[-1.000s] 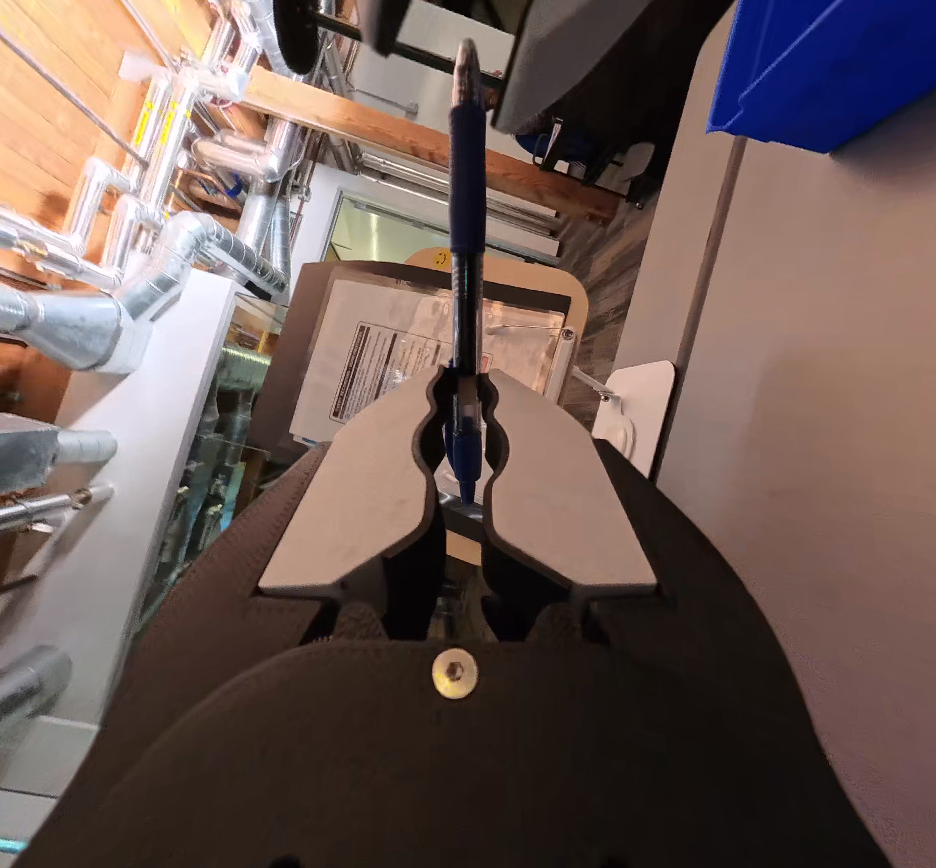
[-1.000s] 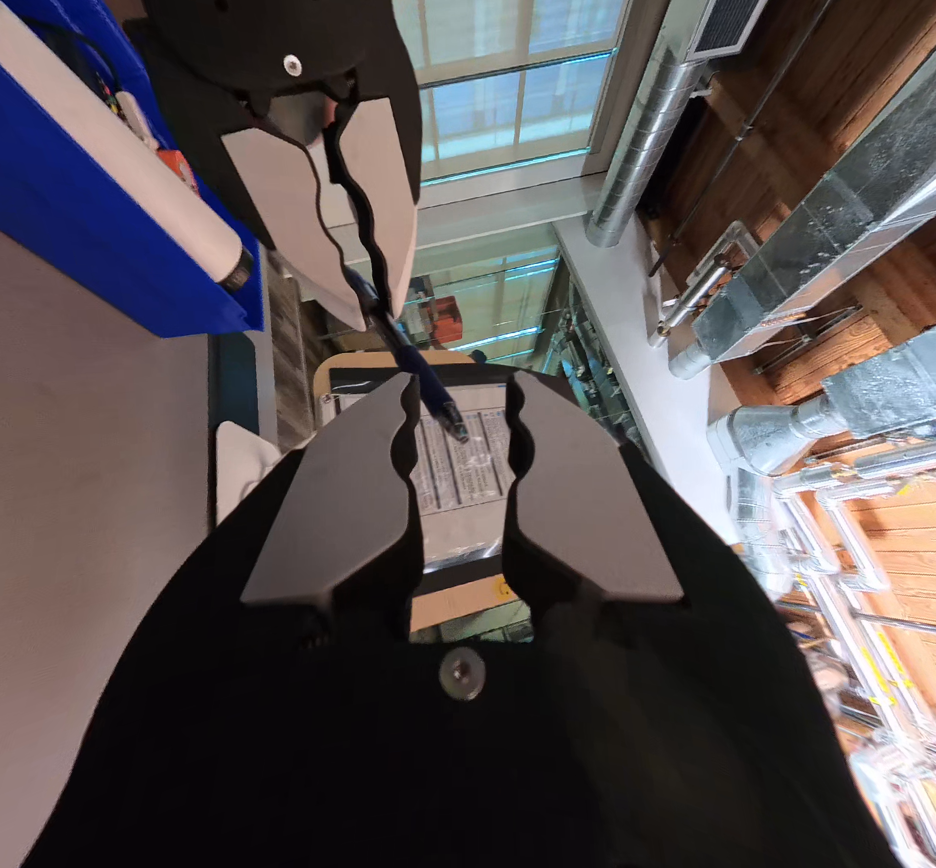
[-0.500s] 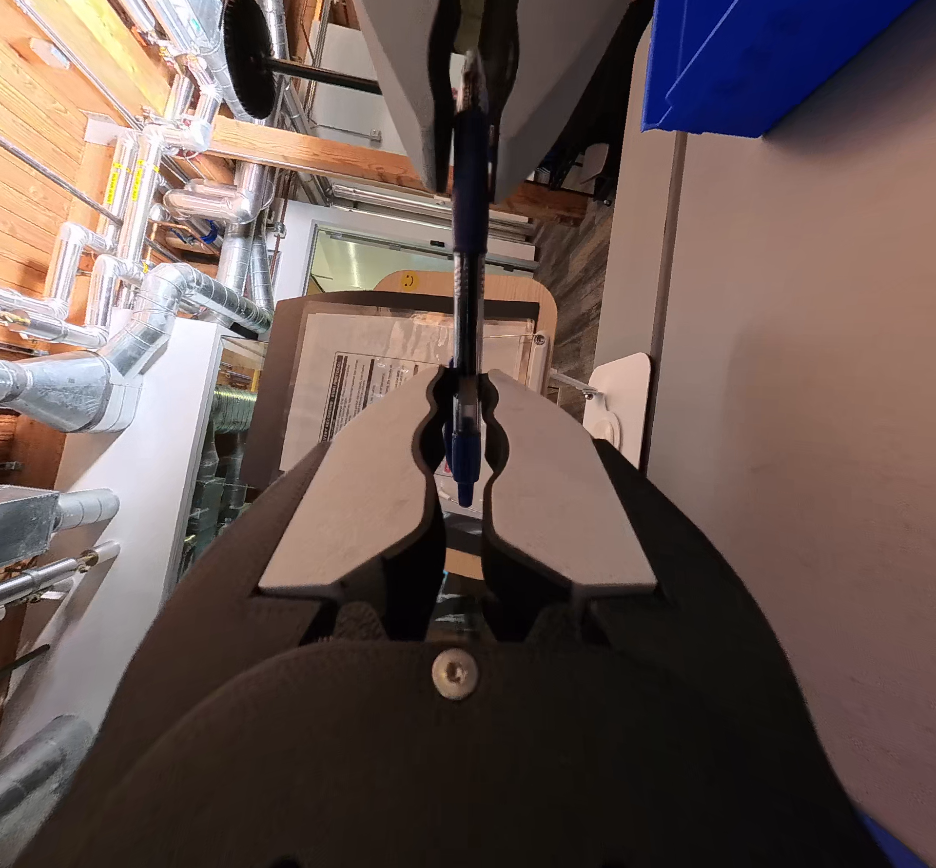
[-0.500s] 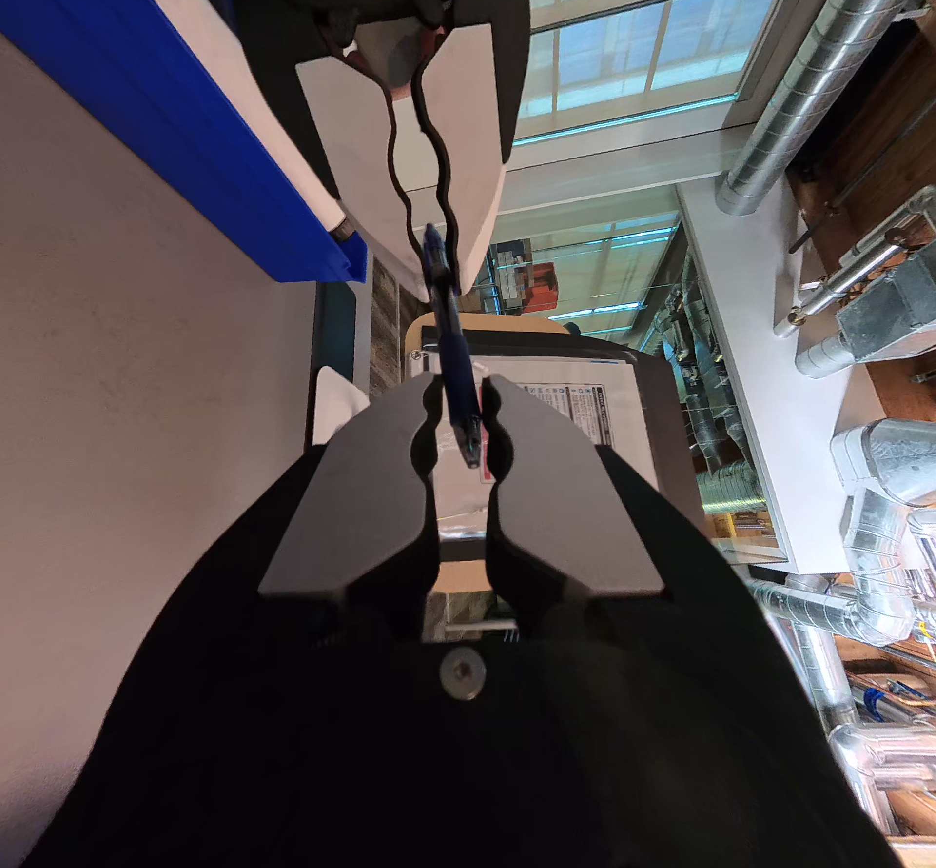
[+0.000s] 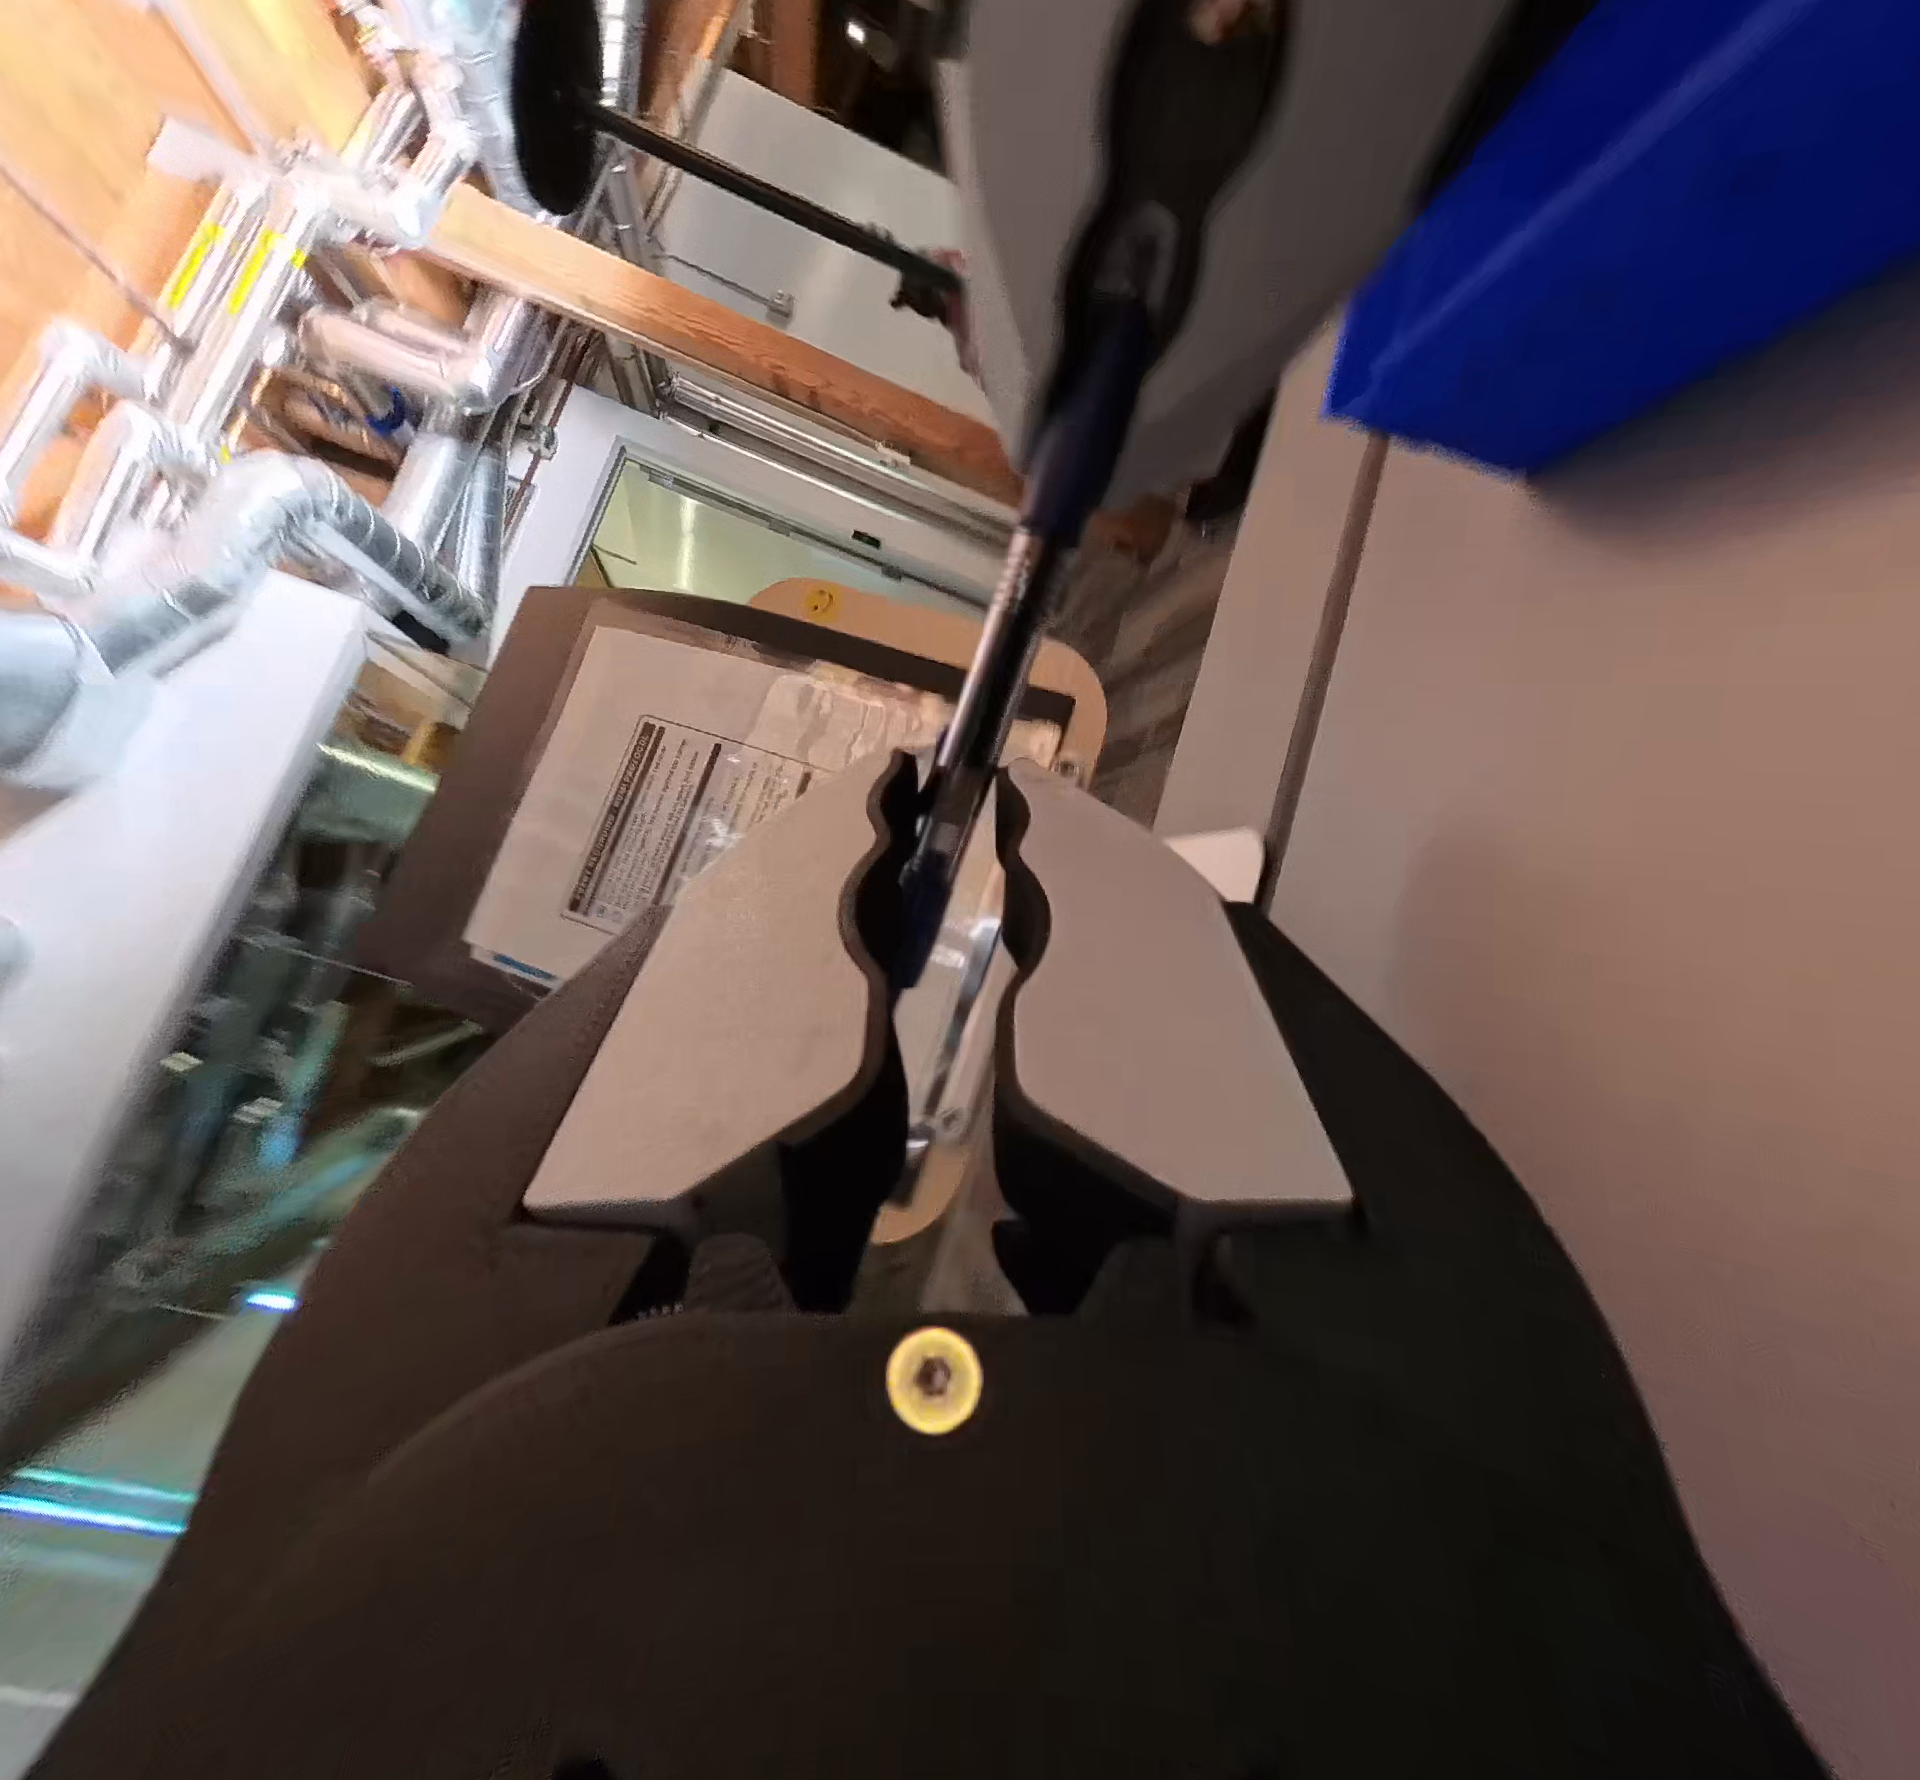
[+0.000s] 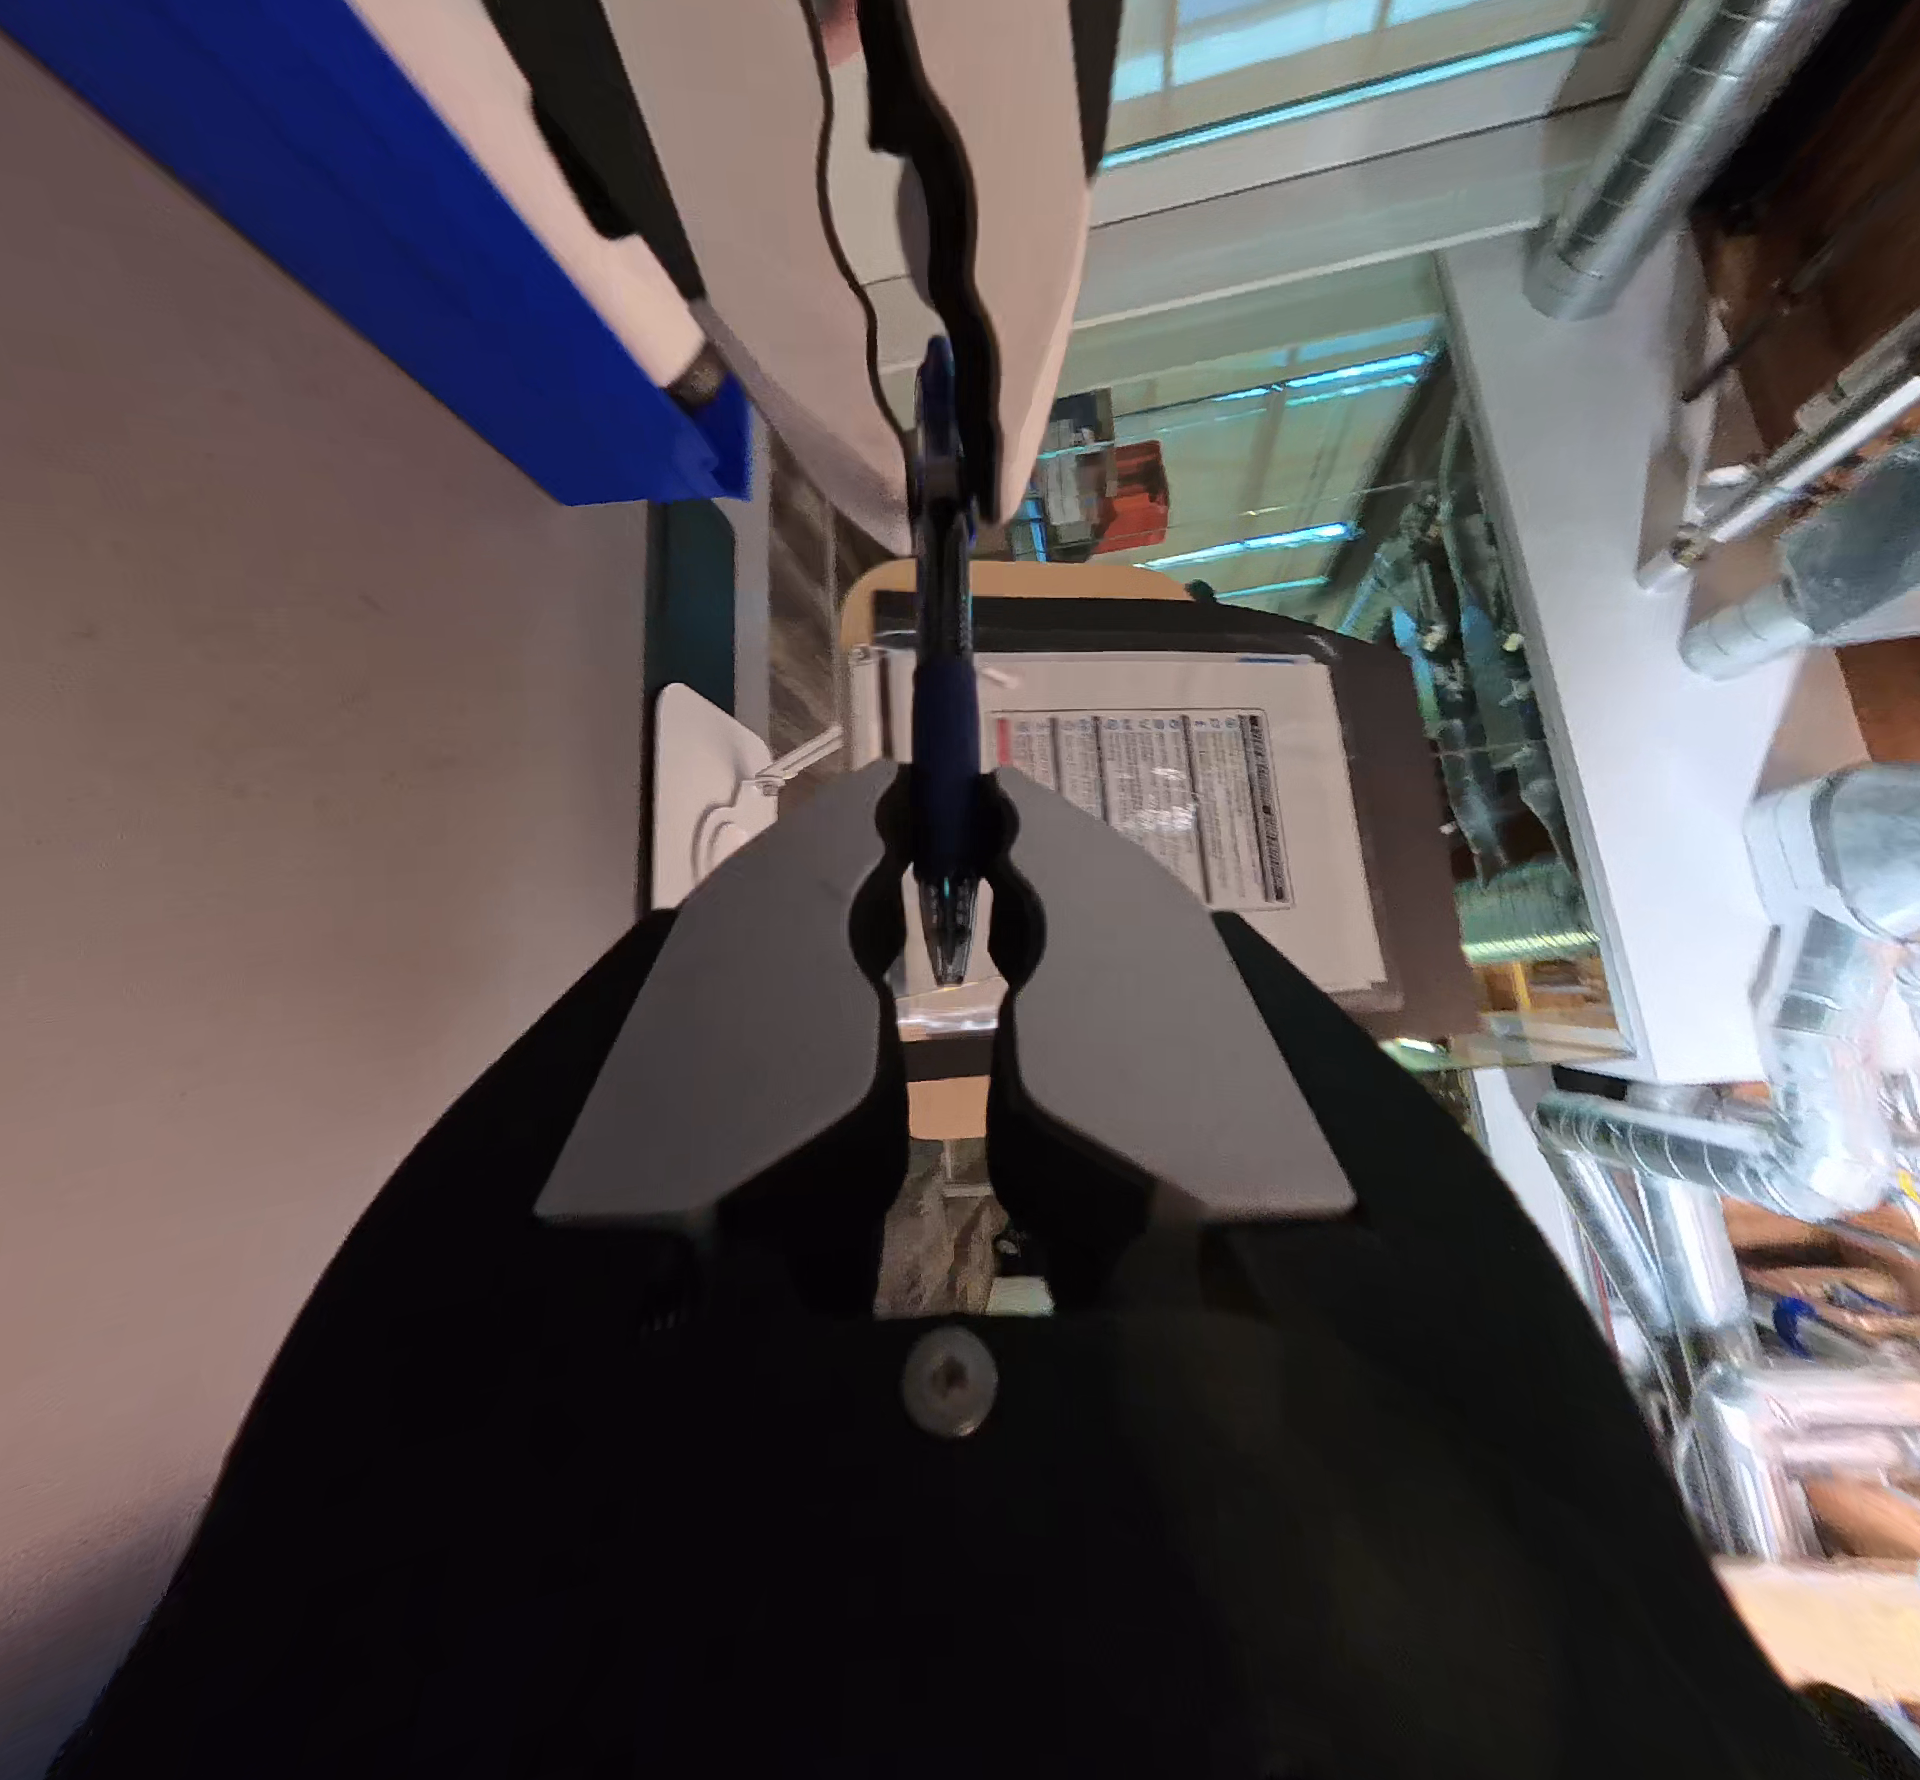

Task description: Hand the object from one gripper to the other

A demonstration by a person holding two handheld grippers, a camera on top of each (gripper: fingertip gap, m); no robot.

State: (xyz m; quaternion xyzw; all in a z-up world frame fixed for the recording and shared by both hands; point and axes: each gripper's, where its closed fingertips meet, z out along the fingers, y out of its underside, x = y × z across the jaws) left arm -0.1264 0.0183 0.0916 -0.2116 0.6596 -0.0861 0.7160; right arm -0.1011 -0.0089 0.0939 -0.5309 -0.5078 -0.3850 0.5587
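1. Slim blue plastic pen [image 6: 943,691] spans both grippers in mid-air.
2. Right gripper [image 6: 943,831] clamps its grip end; left gripper [image 5: 951,821] has parted, its pads loose around the pen's clip end.
3. Risk: the shallow one-ended hold may let the pen pivot or drop.

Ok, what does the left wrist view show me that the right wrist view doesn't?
Left wrist view only: the pen's rear end sits loosely in the left gripper, with a gap beside it. Right wrist view only: the right gripper is shut on the pen's grip, its writing tip pointing at the camera. Both: the pen bridging the two grippers, and the blue bin.
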